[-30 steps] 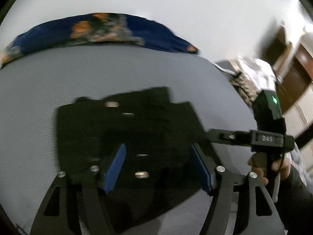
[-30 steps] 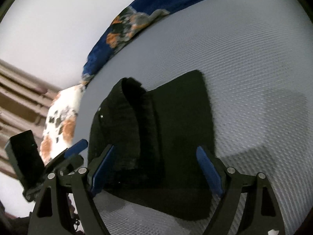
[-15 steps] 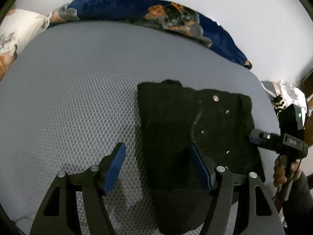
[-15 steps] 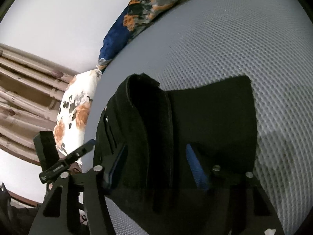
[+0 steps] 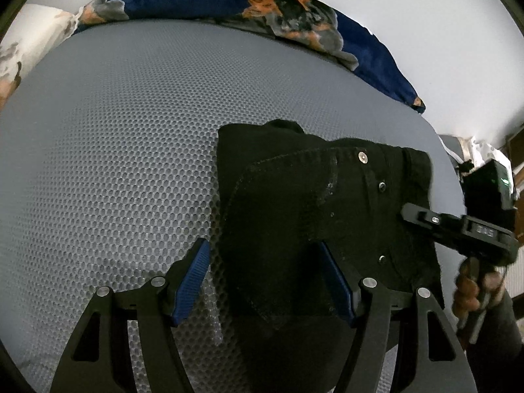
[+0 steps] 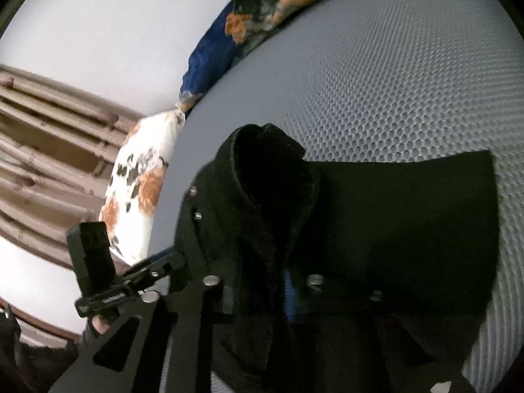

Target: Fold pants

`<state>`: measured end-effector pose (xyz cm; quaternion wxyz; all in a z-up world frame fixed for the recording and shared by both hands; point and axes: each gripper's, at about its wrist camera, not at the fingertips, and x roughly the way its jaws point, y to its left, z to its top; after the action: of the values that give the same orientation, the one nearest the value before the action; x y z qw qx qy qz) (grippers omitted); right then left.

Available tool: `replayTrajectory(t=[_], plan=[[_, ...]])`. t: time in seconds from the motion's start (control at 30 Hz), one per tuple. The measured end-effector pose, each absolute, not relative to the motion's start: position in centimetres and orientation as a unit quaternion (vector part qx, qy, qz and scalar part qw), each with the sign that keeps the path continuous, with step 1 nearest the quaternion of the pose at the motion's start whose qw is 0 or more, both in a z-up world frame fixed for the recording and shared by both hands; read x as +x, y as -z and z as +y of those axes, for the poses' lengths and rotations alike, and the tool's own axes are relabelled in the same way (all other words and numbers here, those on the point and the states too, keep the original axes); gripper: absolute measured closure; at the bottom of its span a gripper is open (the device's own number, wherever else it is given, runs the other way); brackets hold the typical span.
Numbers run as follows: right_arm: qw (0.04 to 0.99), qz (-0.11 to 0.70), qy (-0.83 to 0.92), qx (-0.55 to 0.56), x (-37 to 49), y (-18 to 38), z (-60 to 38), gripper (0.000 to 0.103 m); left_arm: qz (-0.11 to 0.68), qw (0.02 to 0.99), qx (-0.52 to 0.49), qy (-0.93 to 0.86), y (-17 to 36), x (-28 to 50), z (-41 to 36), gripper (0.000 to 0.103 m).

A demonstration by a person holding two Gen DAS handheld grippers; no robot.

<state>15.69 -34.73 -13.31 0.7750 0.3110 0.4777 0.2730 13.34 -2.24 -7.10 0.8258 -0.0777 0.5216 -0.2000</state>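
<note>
- The pants [image 5: 321, 216] are black, already folded into a compact stack, and lie on the grey mesh bed [image 5: 108, 163], nearer its right side in my left view; the waistband end with its rivets faces my right gripper [image 6: 258, 294].
- My right jaws have just been closing, and the thick rolled edge of the pants sits between them. In the right view the cloth hides the pads, so I judge they are pinched on it but cannot see the contact itself.
- My left gripper [image 5: 265, 281] is wide apart and holds nothing. Its left finger hangs over bare mesh just beside the stack's left edge; its right finger is over the cloth.
- The step in hand, as I read it, is taking hold for a further fold: right side gripped, left side not yet.
- Next I would need to lower the left fingers over the near left edge and close on all layers, not just the top one.
- Then both hands should lift level together, or the stack may slide open.
</note>
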Motion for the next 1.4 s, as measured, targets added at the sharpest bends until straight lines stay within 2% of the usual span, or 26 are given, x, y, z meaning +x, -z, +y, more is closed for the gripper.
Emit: replayTrajectory(t=[0.2, 0.33, 0.47, 0.6, 0.7, 0.77, 0.93, 1.4], plan=[[0.810, 0.449, -0.244, 0.287, 12.9, 8.2, -34.5, 0.092, 0.505, 0.835, -0.075, 0.203, 5.5, 13.5, -2.5, 0.035], [0.827, 0.436, -0.219, 0.281, 11.8, 6.8, -35.9, 0.092, 0.500, 0.837, -0.071, 0.208, 4.5, 13.7, -3.2, 0.035], [0.834, 0.426, -0.185, 0.297, 10.9, 6.9, -38.3, 0.092, 0.498, 0.839, -0.040, 0.215, 4.0, 13.8, -4.8, 0.035], [0.825, 0.443, -0.146, 0.318, 10.9, 9.7, -40.7, 0.092, 0.507, 0.833, -0.025, 0.219, 4.7, 14.1, -6.1, 0.035], [0.831, 0.470, -0.108, 0.276, 11.3, 12.2, -40.6, 0.088, 0.520, 0.825, -0.018, 0.219, 5.9, 14.4, -6.7, 0.035], [0.826, 0.467, -0.106, 0.298, 11.2, 12.9, -41.0, 0.086, 0.530, 0.819, -0.012, 0.221, 6.7, 14.5, -7.1, 0.035], [0.828, 0.480, -0.090, 0.276, 10.6, 11.9, -40.9, 0.076, 0.529, 0.818, 0.003, 0.225, 7.5, 14.2, -7.8, 0.035], [0.835, 0.473, -0.086, 0.267, 4.8, 9.9, -40.4, 0.076, 0.535, 0.810, 0.014, 0.242, 7.1, 11.8, -8.5, 0.035]])
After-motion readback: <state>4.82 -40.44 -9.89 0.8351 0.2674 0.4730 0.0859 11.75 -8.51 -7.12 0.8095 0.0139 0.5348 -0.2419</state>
